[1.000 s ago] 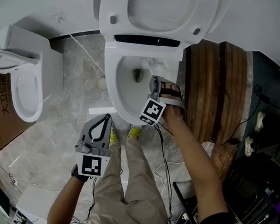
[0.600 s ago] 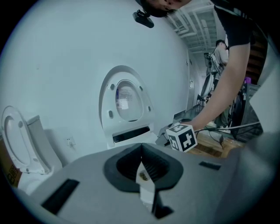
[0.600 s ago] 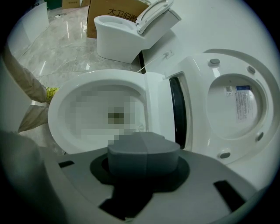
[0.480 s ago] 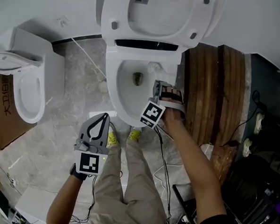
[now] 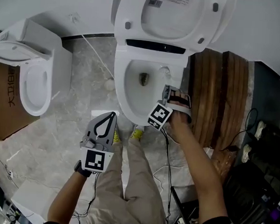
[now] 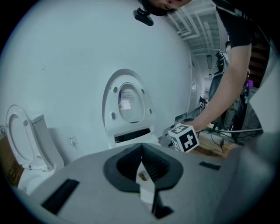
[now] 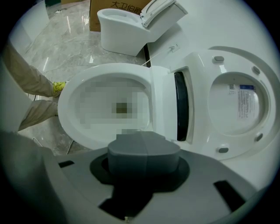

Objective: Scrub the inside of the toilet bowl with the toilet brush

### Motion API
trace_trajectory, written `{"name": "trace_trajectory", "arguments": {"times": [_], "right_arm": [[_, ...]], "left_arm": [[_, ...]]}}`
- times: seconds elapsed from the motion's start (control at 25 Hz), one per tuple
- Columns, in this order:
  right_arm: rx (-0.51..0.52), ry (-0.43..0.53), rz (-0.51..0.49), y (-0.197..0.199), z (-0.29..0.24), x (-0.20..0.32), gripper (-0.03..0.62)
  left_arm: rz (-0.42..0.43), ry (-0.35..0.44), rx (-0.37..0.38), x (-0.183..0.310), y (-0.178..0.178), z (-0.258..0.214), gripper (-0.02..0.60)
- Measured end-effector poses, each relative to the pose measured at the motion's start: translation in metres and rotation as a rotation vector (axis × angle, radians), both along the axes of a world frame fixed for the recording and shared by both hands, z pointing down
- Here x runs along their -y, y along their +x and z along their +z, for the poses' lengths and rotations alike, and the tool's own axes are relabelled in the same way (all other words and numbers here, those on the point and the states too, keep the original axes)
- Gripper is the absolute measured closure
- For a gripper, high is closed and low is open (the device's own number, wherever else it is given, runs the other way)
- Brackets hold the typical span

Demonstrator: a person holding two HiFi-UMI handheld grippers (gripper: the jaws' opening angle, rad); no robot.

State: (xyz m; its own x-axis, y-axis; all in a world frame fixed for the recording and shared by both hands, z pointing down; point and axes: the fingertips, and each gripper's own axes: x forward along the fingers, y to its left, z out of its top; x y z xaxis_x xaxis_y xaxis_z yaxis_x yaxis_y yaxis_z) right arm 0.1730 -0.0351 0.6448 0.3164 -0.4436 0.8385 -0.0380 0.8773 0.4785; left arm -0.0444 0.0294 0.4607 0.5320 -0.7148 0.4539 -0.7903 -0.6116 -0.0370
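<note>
1. Toilet bowl (image 5: 119,84) sits at upper centre of the head view, white. Its seat and lid (image 5: 176,16) are raised against the wall.
2. Right tool (image 5: 168,91) is just right of centre, over the bowl's right rim, tips toward the basin.
3. In the right gripper view, right tool (image 7: 144,151) has its jaws pressed together with nothing between them. The bowl (image 7: 70,100) fills the middle left and the lid (image 7: 236,105) is at right.
4. Left tool (image 5: 110,117) is lower left of centre, over the marble floor (image 5: 68,119), just below the bowl's front edge.
5. In the left gripper view, left tool (image 6: 141,151) has its jaws closed tip to tip and grips nothing. The raised lid (image 6: 127,98) is at centre and the right tool's marker cube (image 6: 183,138) is right of centre.
6. Second toilet (image 5: 35,84) is at upper left, lid up, with a cardboard box (image 5: 3,105) touching its left side.
7. Wooden planks (image 5: 217,90) are just right of the bowl.
8. The person's trouser legs (image 5: 131,179) are at bottom centre and the yellow shoes (image 5: 137,131) are at the bowl's base.
9. Cables (image 5: 167,167) lie on the floor at lower right.
</note>
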Motion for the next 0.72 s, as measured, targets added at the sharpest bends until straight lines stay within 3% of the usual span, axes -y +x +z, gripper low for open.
{"name": "trace_trajectory", "arguments": {"times": [0.36, 0.72], "right_arm": [[-0.021, -0.053, -0.016, 0.005, -0.001, -0.026, 0.442], [-0.049, -0.124, -0.037, -0.002, -0.005, -0.055, 0.442]], "left_arm": [[-0.047, -0.012, -0.022, -0.002, -0.009, 0.006, 0.571], [-0.024, 0.001, -0.02, -0.002, 0.002, 0.001, 0.571]]}}
